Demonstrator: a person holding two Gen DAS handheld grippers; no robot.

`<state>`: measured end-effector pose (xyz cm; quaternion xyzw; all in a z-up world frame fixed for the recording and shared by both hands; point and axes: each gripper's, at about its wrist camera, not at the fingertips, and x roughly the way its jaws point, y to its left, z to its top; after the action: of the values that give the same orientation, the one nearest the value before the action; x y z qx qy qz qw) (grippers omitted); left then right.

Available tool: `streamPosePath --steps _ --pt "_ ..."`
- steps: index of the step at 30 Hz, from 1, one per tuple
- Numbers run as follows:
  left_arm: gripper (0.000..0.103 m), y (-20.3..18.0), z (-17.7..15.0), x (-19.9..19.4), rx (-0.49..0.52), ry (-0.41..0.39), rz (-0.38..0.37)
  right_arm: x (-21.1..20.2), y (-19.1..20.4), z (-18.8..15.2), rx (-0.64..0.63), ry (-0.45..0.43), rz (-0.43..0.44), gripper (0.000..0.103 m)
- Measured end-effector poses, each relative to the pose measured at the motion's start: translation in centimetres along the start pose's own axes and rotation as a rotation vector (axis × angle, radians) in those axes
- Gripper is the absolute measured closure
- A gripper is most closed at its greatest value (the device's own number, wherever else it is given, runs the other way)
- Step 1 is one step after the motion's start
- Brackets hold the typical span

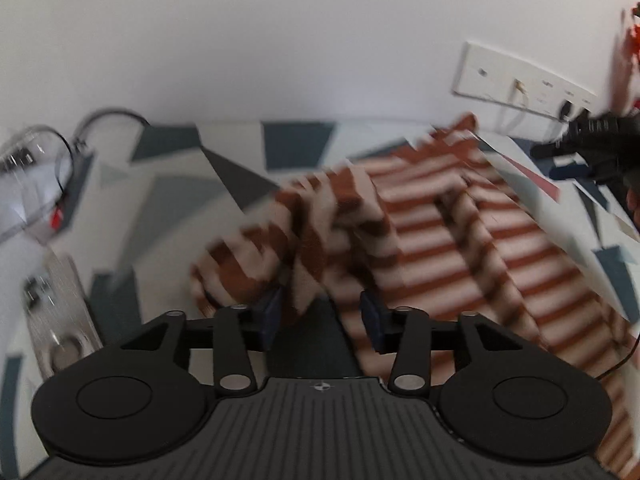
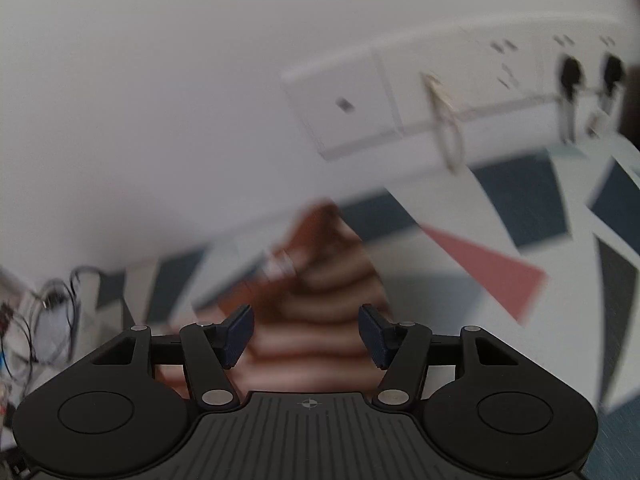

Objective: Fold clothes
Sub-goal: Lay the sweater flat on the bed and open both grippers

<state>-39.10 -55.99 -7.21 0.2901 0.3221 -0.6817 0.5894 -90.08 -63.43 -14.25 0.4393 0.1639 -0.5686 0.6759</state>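
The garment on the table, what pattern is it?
The garment has reddish-brown and pale pink stripes, clearest in the left wrist view.

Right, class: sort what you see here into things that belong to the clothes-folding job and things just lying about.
Belongs to the job:
striped garment
left gripper
right gripper
patterned tabletop

Just lying about:
wall socket panel
tangle of cables
clear plastic container

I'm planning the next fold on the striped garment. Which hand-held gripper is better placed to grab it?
Probably left. The left hand-held gripper is open with a bunched fold of the striped garment right at its pads. The right hand-held gripper, also open, sees only a blurred narrow end.
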Motion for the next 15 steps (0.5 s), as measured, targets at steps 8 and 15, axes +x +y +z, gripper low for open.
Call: streamPosePath --steps 8,15 --pt "0.049 -4.0 -4.8 -1.4 0.136 0.093 0.03 -6.2 -4.4 -7.8 -0.097 0.039 -0.052 0.049" --pt "0.049 -6.0 -7.4 -0.9 0.059 0.167 0.045 -9.1 -2.9 -13.5 -0.215 0.18 -0.03 0.048"
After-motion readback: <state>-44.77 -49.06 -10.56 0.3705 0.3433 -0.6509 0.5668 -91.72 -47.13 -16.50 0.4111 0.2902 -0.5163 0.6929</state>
